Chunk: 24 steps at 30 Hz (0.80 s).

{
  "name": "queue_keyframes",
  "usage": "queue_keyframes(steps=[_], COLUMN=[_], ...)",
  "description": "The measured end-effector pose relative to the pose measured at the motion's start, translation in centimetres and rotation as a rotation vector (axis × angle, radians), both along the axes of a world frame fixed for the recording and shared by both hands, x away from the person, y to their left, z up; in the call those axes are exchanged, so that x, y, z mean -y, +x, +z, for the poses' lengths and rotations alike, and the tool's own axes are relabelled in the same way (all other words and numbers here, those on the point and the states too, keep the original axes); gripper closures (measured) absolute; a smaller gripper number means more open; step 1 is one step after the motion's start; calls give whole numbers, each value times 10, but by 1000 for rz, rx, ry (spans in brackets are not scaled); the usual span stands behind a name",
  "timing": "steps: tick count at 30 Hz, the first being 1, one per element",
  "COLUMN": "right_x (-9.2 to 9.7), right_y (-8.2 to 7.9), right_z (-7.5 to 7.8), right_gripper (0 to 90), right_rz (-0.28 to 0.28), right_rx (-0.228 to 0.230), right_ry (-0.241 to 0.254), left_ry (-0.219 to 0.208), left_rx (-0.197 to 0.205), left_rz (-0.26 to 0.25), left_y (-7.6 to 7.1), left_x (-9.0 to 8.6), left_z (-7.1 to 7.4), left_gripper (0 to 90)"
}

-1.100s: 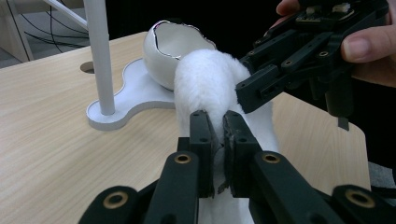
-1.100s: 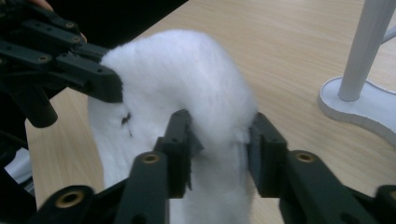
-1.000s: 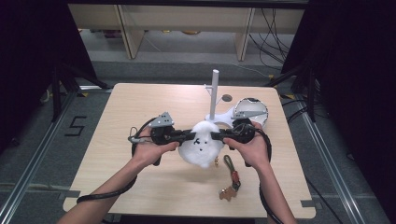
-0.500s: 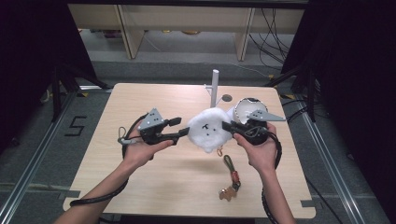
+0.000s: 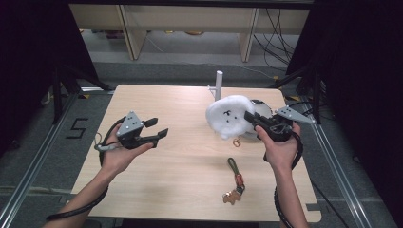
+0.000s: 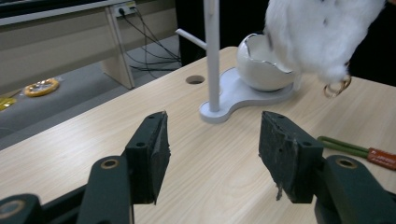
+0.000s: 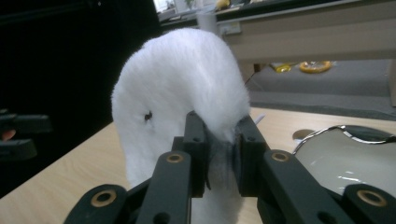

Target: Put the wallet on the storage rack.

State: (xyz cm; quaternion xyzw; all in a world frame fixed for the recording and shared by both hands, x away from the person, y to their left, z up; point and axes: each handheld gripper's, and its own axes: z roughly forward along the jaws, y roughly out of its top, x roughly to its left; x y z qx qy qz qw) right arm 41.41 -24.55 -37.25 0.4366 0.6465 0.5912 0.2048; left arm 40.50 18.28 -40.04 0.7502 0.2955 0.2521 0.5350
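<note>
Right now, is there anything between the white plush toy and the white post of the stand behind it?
Nothing visible. The right tongs hold the plush toy in the air just in front of the post; the bowl sits beside it.

A pale wooden table carries a white stand with an upright post and a white bowl near its far-right corner; a green-and-red strap keychain lies toward the near edge.

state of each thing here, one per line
left gripper: open, empty, held above the table
right gripper: shut on the white plush toy
white plush toy: lifted off the table, gold ring dangling below
white stand: upright
white bowl: sitting on the stand's base
green strap keychain: lying flat
</note>
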Motion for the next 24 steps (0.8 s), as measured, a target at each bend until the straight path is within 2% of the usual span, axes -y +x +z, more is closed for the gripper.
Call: queue_keyframes(steps=[3,5,8,9,11,12,13,14,15,16,17,18,21,23,24], right_x=[7,12,19,23,29,33,36,39,42,44,47,50,55,60,62], right_y=[1,2,2,2,5,7,8,11,13,15,17,19,28,35,40], right_z=[3,5,9,10,12,12,13,13,14,14,14,14,11,7,5], right_gripper=[789,789,789,789,789,788,788,788,788,788,788,787,787,787,786], right_rz=[-19,-38,-66,-84,-113,-118,-127,-139,-151,-160,-176,-189,-220,-234,-242], right_rx=[-3,14,17,16,24,44,31,44,41,36,37,41,29,29,17], right_ry=[13,10,35,21,32,44,54,54,52,61,52,54,94,80,91], left_ry=[7,-13,-16,-12,-6,-20,-6,-6,-18,-12,-34,-23,-38,-46,-40], left_rx=[-3,-6,-26,-35,-48,-59,-63,-69,-86,-90,-108,-109,-141,-153,-150], left_rz=[24,37,62,74,91,96,105,108,114,119,125,126,139,149,146], left_y=[-4,-8,-12,-14,-17,-18,-20,-21,-23,-25,-27,-27,-30,-32,-32], left_x=[-12,-19,-29,-32,-39,-42,-45,-48,-50,-52,-53,-54,-57,-58,-59], left_z=[-3,-8,-14,-17,-22,-26,-29,-33,-37,-40,-44,-47,-57,-61,-62], left_gripper=[421,421,418,417,416,415,414,414,413,413,412,412,411,410,410])
